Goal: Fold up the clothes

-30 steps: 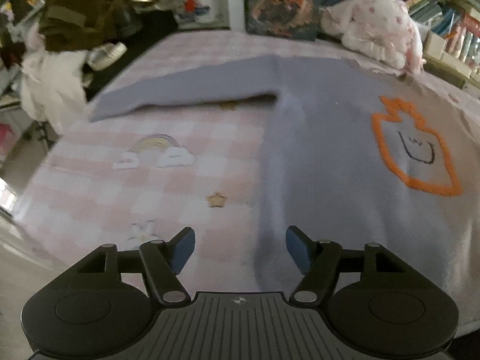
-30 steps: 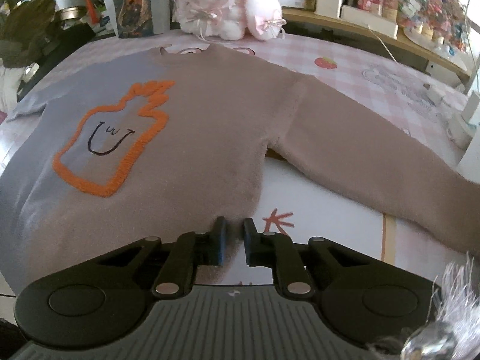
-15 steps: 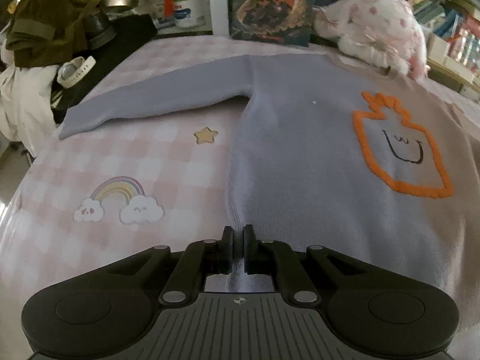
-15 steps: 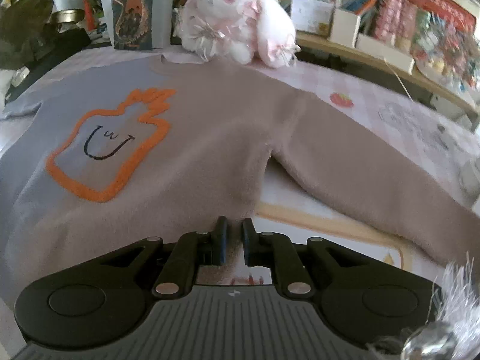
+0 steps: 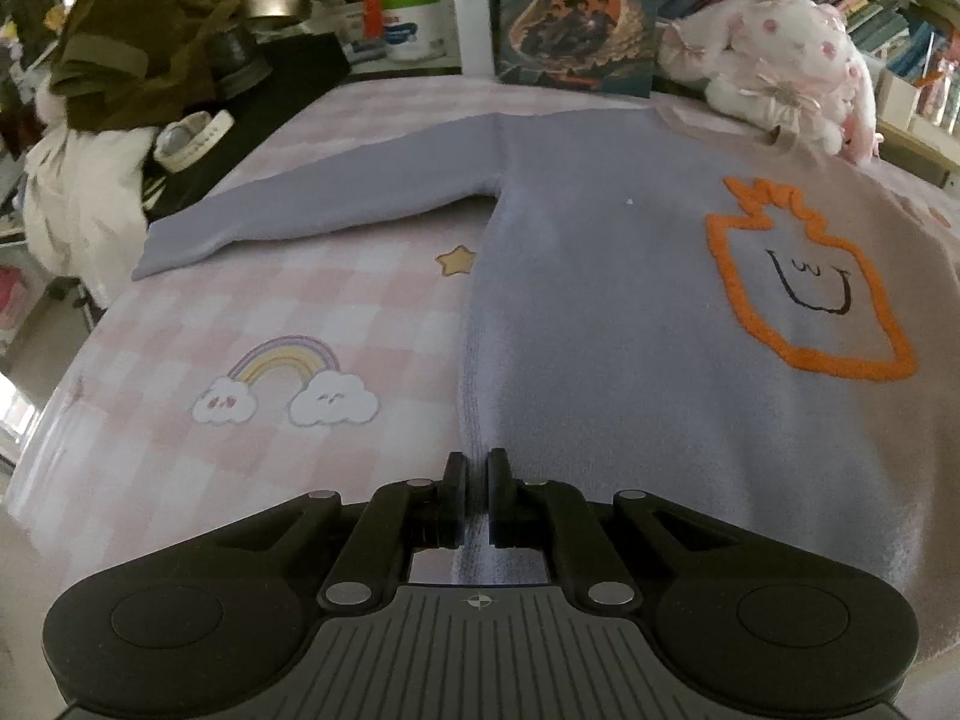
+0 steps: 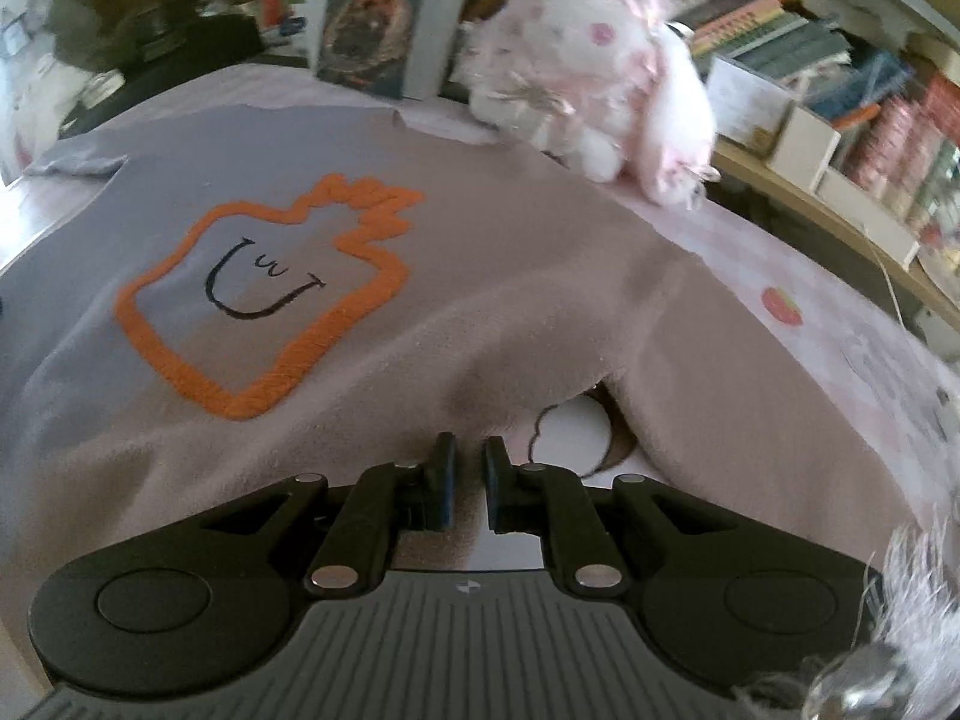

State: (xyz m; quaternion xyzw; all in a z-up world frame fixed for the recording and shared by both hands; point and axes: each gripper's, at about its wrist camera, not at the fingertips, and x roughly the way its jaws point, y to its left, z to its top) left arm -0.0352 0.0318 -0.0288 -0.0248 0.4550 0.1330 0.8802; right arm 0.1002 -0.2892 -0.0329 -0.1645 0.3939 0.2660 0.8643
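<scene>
A grey-lilac sweater [image 5: 600, 276] with an orange outlined face patch [image 5: 804, 288] lies spread face up on the pink checked cover. My left gripper [image 5: 475, 480] is shut on the sweater's hem at its left bottom corner. Its left sleeve [image 5: 312, 210] stretches out to the left. In the right wrist view the sweater [image 6: 480, 312] is lifted and bunched near the hem. My right gripper [image 6: 467, 468] is shut on the hem at the right bottom corner. The right sleeve [image 6: 750, 384] runs off to the right.
A pink plush toy [image 6: 600, 78] sits beyond the collar. A standing book [image 5: 573, 12] and shelves of books [image 6: 840, 90] line the back. A pile of dark and white clothes [image 5: 120, 78] is at the far left. The cover's edge [image 5: 54, 420] drops off at left.
My left gripper closed on the hem's left corner. Both grippers have moved forward and up with the hem, so the right side of the sweater now bunches up.
</scene>
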